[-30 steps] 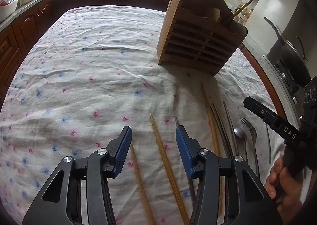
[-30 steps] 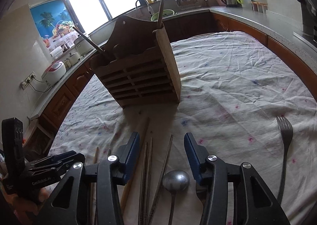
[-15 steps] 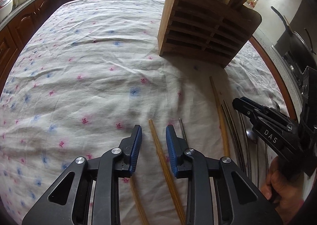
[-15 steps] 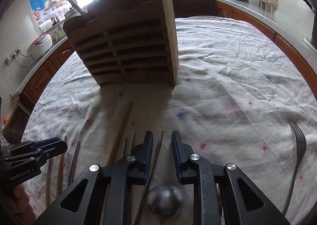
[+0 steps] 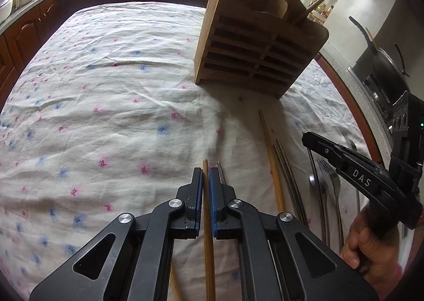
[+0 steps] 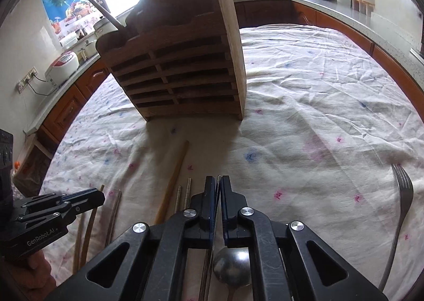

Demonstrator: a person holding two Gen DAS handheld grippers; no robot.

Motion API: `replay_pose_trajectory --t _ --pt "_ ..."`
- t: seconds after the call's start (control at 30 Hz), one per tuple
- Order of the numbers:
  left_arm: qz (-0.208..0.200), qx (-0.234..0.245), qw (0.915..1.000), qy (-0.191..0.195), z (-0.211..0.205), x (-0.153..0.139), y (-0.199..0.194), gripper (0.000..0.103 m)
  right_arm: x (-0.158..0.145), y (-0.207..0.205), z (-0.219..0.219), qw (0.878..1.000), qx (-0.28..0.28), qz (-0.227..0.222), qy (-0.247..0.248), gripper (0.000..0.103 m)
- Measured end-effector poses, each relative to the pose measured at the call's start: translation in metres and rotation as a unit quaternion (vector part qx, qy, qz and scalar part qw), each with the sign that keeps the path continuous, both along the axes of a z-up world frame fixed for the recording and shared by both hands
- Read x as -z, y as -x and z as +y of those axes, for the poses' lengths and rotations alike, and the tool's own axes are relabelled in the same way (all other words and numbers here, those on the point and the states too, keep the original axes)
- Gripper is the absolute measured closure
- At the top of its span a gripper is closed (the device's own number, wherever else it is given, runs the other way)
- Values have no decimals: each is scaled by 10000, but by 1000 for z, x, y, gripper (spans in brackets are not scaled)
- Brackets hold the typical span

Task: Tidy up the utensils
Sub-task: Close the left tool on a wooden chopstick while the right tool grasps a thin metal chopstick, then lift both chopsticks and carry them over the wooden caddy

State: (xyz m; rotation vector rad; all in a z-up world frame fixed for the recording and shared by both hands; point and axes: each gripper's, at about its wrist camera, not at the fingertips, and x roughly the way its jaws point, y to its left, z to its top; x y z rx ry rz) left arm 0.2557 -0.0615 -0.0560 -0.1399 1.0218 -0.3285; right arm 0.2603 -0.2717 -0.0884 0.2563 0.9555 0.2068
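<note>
Wood, pale, thin: chopstick (image 5: 207, 234) lies flat on cloth-covered surface (image 5: 106, 115), clamped between pads of my left tongs (image 5: 206, 178). Judged light, stiff, smooth; prone to pivot, so grip near mid-length preferable. My right tongs (image 6: 219, 186) closed on slim metal chopstick (image 6: 218, 178), likely slippery. Left view alone shows fork (image 5: 334, 189) beside spoon. Right view alone shows second fork (image 6: 401, 200) lying well apart. Wooden holder (image 6: 182, 73) upright ahead.

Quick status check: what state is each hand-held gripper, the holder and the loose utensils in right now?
Left hand-held gripper: shut on wooden chopstick.
Right hand-held gripper: shut on metal chopstick.
Wooden holder: upright, some utensils already inside.
Spoon: lying on cloth.
Fork: lying on cloth, apart at the right.
</note>
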Motion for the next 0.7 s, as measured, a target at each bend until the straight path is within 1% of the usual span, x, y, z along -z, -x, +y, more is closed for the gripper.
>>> replay_pose_trajectory --t 0.33,0.53,0.7 --pt "-552 2 9968 583 20 -57 34 99 -58 29 -14 9967 59 -597 -547 99" --pt "-856 6 9935 744 31 -82 55 99 -81 43 -16 9935 85 -861 -736 99" --pt "-1073 24 9911 783 37 -99 70 99 -102 57 -16 9908 60 -1099 -792 99"
